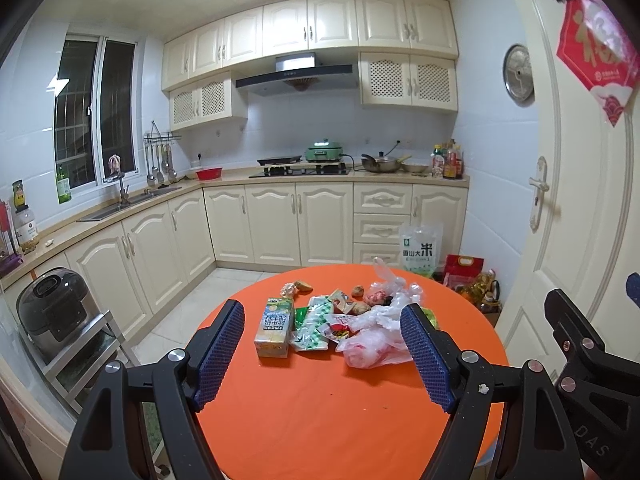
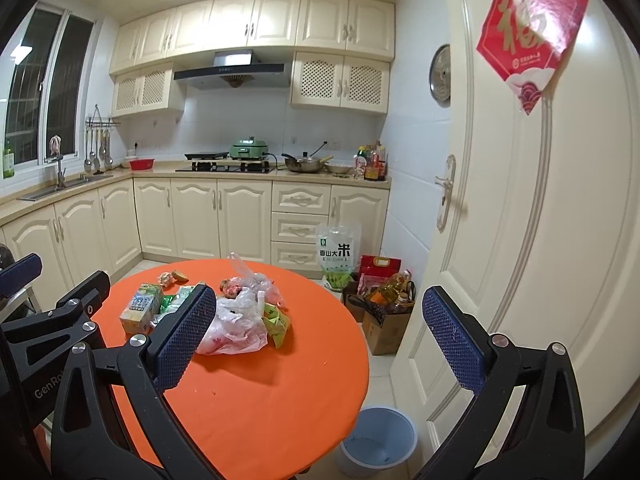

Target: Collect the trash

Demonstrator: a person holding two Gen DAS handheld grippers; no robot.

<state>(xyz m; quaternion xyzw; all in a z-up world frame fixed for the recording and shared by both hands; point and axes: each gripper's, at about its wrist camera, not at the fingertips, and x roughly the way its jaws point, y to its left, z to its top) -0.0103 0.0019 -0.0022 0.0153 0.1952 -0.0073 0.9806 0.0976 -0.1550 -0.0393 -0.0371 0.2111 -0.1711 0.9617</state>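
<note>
1. Left gripper: my jaws stand wide apart and hold nothing; it hangs over the near half of the round orange table, short of the trash.
2. Right gripper: jaws wide apart as well, nothing held; one finger lies over the table, the other out past its right edge.
3. Trash, all on the far half of the table: drink carton upright at the left of the heap; green-and-white wrapper just beside it; crumpled clear plastic bags to the right; food scraps toward the far edge; yellow-green packet at the right end of the heap.
4. Blue-grey waste bin: on the floor below the table's right edge; as far as I can see inside, nothing is in it.
5. Progress, my judgement: nothing collected yet; every piece is left to carry to the bin.
6. Surface: plain orange cloth with a few crumbs near me.
7. Room: kitchen beyond the table, with cream cabinets, stove, sink, white door to the right, rice bag on the floor behind.
</note>
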